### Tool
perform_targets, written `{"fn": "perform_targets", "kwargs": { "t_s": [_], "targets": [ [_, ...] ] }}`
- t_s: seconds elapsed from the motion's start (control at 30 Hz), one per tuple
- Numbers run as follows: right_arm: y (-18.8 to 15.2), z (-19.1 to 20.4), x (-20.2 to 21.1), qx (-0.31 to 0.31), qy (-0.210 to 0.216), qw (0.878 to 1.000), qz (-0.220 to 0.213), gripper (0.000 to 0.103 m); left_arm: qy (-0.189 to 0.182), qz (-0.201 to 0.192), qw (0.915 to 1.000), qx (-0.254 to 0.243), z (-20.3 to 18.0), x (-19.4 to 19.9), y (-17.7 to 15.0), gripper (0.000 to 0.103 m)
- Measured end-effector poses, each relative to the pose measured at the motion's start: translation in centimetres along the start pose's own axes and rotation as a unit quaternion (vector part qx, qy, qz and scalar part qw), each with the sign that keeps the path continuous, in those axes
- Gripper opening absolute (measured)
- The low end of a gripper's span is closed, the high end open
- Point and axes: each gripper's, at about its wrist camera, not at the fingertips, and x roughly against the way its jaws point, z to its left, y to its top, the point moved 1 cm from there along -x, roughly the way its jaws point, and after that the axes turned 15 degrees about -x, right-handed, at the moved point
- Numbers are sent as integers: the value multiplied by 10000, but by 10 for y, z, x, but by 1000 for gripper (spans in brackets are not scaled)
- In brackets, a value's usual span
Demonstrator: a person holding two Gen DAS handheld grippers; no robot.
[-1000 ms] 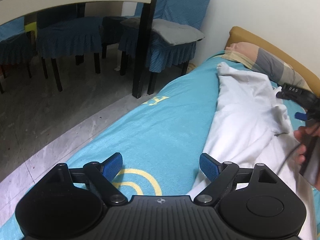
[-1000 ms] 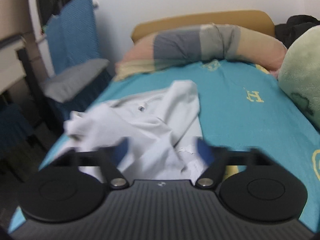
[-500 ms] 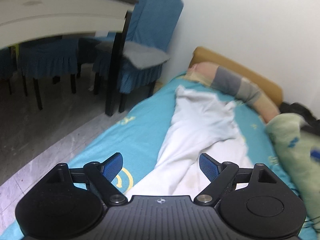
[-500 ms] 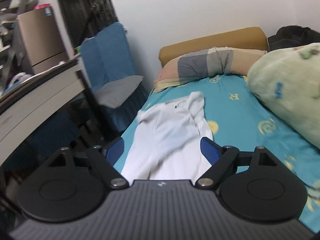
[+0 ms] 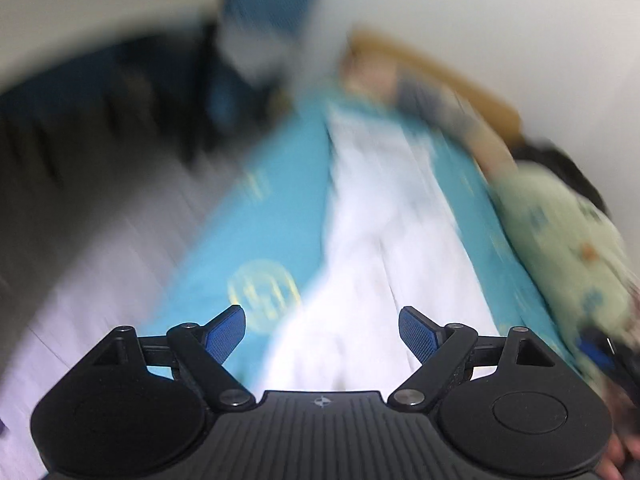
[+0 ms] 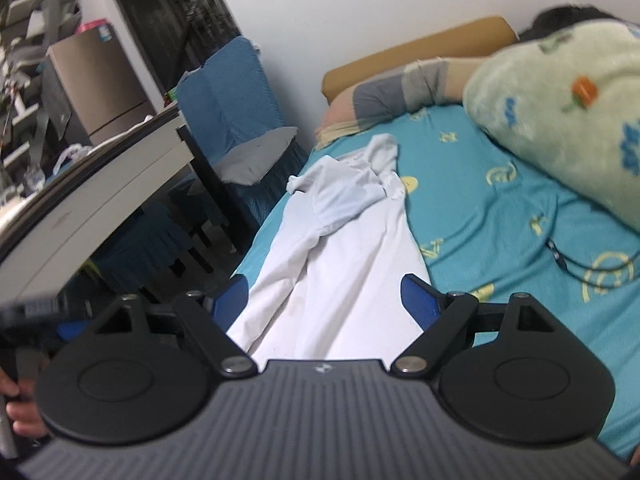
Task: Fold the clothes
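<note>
A white shirt [image 6: 344,236] lies stretched lengthwise along the left side of a bed with a turquoise sheet [image 6: 480,200], its collar end bunched toward the pillow. It also shows, blurred, in the left wrist view [image 5: 372,240]. My left gripper [image 5: 322,334] is open and empty above the shirt's near end. My right gripper [image 6: 324,296] is open and empty, also above the near end. Neither touches the cloth.
A striped pillow [image 6: 396,92] and tan headboard [image 6: 420,44] lie at the far end. A green blanket [image 6: 560,108] covers the bed's right side, with a black cable [image 6: 580,264] on the sheet. A table [image 6: 100,184] and blue-covered chairs [image 6: 236,92] stand left of the bed.
Both grippers have pulled back and up from the shirt toward the foot of the bed. The shirt now lies drawn out long. The left view is blurred from motion.
</note>
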Motion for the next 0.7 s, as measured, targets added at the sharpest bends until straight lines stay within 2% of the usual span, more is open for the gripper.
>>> {"fn": "perform_targets", "kwargs": {
  "t_s": [0.07,0.2,0.27,0.3,0.37,0.53,0.67,0.7],
  "targets": [
    [2,-8,-4,-226,48,9997,61,85,-266,631,9964,494,22,-19,-4,82],
    [4,-20,-9,-546,-16,9984,123,85,-126,1263,9890,762,49,-43,-9,75],
    [5,-29,-12,-732,-110,9971,181,85,-149,1554,9857,633,55,-57,-13,70],
    [6,-34,-13,-825,-157,9963,210,85,-160,1702,9837,563,58,-64,-15,58],
    [8,-44,-18,-1069,-206,9937,274,85,-187,2041,9783,304,54,-72,-25,45],
    [9,-57,-34,-1686,-65,9839,585,85,-70,2650,9640,-192,46,-94,-39,45],
    [9,-62,-43,-1889,31,9789,783,85,64,2851,9539,-933,28,-98,-39,45],
    [8,-64,-45,-1940,36,9774,839,85,102,2892,9511,-1080,24,-98,-39,35]
  ]
}}
